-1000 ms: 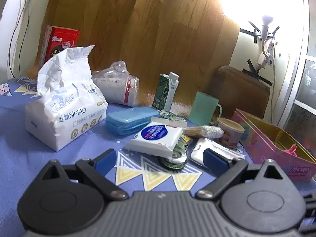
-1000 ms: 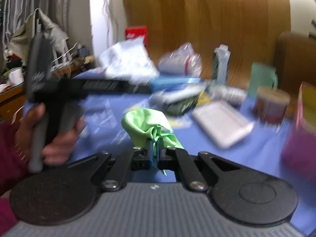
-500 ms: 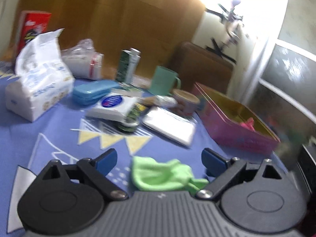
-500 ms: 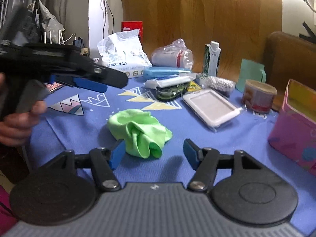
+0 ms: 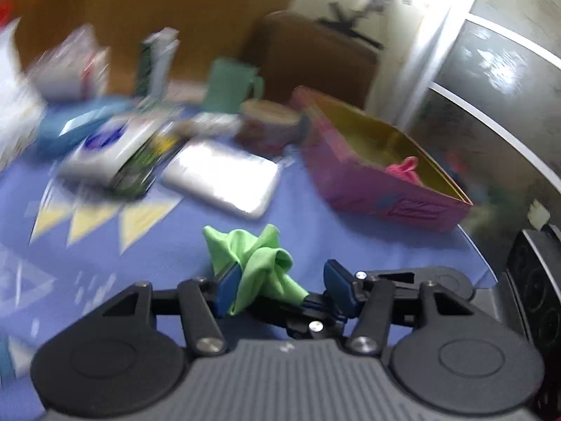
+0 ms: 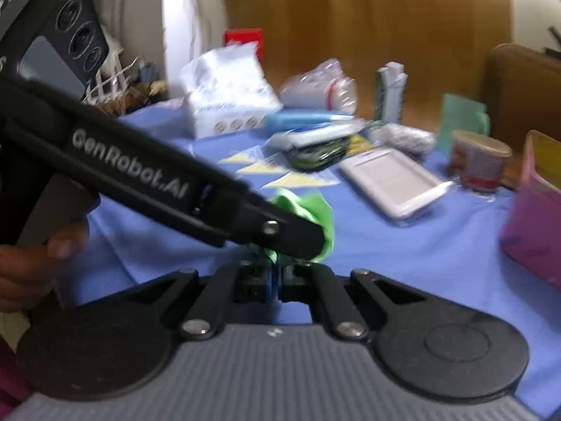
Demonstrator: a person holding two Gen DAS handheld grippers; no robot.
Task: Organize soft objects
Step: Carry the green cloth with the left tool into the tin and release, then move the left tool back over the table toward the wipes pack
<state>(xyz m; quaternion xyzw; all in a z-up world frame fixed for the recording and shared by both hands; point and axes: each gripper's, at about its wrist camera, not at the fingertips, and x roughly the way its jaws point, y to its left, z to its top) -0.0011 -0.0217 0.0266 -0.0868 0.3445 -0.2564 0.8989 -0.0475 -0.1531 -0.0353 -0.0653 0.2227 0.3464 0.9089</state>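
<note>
Crumpled bright-green soft cloth (image 5: 259,263) raised just above blue patterned tablecloth (image 5: 308,210), pinched by fully closed right gripper (image 6: 272,280). Between closing blue pads of left gripper (image 5: 285,286); seemingly touching one pad only, though blurred. Pink open box (image 5: 368,189) nearby.

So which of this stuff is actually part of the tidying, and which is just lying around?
In the job: green cloth, pink box, pink cloth inside it, left gripper, right gripper.

Lying about: tissue pack, green mug, white flat case.
</note>
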